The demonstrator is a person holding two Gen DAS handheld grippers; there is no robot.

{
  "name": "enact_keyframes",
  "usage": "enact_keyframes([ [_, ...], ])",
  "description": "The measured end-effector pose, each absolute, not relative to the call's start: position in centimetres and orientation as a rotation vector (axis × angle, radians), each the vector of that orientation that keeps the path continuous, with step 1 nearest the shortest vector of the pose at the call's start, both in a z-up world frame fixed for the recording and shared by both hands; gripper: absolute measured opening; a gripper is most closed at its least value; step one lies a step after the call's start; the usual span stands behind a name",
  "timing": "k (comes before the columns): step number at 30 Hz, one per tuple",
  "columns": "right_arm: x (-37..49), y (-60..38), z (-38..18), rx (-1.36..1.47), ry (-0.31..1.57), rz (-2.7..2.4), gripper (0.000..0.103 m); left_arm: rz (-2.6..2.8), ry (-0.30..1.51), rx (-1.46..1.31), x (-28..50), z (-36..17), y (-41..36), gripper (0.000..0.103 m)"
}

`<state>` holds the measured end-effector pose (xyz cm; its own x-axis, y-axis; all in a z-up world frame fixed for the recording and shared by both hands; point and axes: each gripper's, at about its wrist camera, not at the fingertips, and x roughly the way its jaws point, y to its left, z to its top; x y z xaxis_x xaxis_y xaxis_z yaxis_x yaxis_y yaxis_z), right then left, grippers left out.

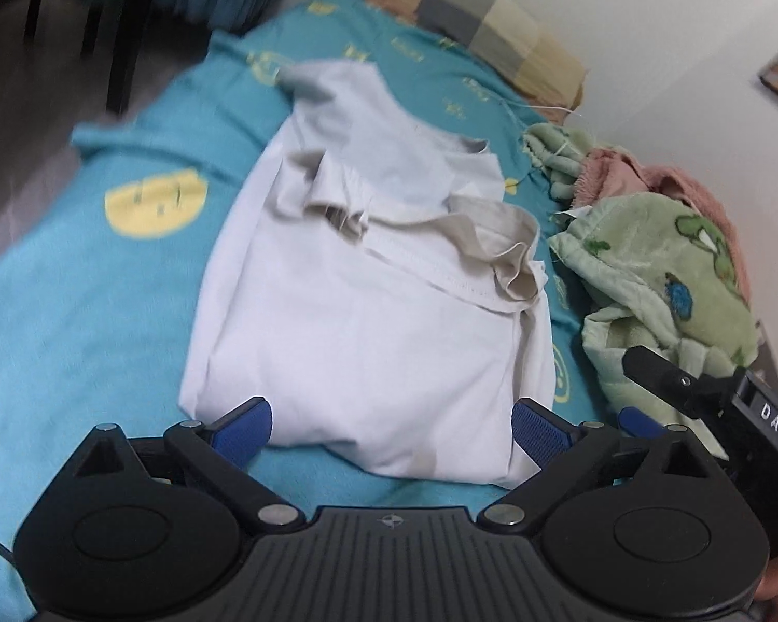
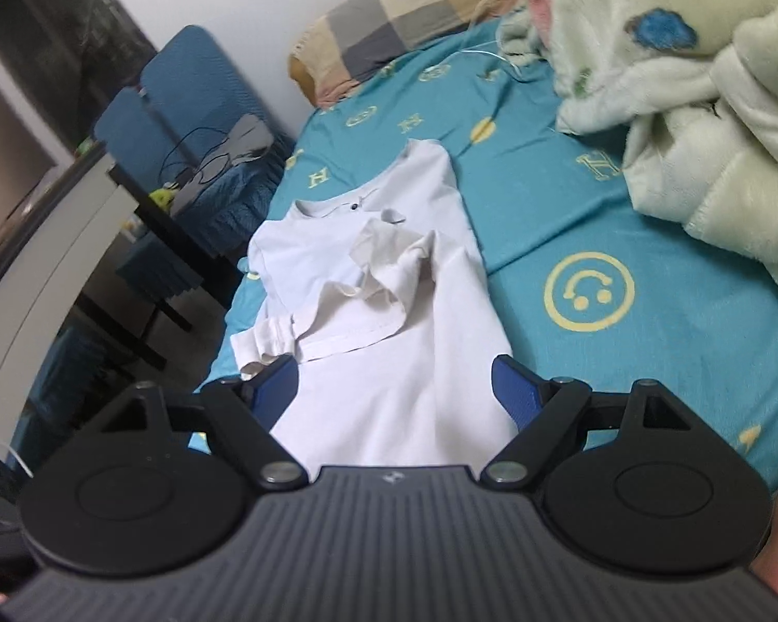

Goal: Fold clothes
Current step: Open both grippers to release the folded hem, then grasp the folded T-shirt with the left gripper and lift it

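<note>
A white polo shirt (image 1: pixel 368 321) lies partly folded on the teal bed sheet (image 1: pixel 88 311), its sleeves and hem turned in over the middle. My left gripper (image 1: pixel 391 427) hovers over the shirt's near edge, jaws wide apart, blue pads clear of the cloth. In the right wrist view the same shirt (image 2: pixel 389 321) stretches away from me, collar and button at the far end. My right gripper (image 2: pixel 394 389) stands open above the shirt's near end, nothing pinched between its pads. The other gripper's black body (image 1: pixel 721 404) shows at the right of the left wrist view.
A green plush blanket (image 2: pixel 700 119) and a pink one (image 1: pixel 648 176) are heaped along the wall side of the bed. A checked pillow (image 2: pixel 399 15) lies at the head. A blue chair (image 2: pixel 192 119) and a dark table (image 2: pixel 145 238) stand beside the bed.
</note>
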<state>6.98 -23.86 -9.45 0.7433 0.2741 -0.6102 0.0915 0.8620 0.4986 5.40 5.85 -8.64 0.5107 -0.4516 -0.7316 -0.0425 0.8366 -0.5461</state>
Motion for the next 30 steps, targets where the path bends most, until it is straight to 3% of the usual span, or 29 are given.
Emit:
enact_keyframes([
  [7, 7.1, -24.0, -10.4, 0.599, 0.764, 0.115, 0.083, -0.219, 1.125, -0.814, 6.6, -13.4, 7.3, 0.096],
  [16, 7.2, -24.0, -10.9, 0.657, 0.786, 0.132, 0.083, -0.148, 1.042, -1.024, 7.9, -15.5, 8.9, 0.089],
  [19, 7.2, -24.1, -11.1, 0.672, 0.792, 0.138, 0.083, -0.126, 1.011, -1.049, 8.3, -15.9, 9.3, 0.077],
  [21, 7.2, -24.1, -11.3, 0.688, 0.801, 0.142, 0.083, -0.093, 0.997, -1.053, 8.5, -16.0, 9.4, 0.055],
  [26, 7.5, -24.6, -12.5, 0.805, 0.843, 0.169, 0.083, -0.068, 0.983, -1.022, 8.5, -15.8, 9.7, 0.018],
  [30, 7.8, -24.9, -14.7, 1.032, 0.899, 0.28, 0.085, -0.091, 0.923, -0.994, 8.0, -14.2, 9.8, 0.012],
])
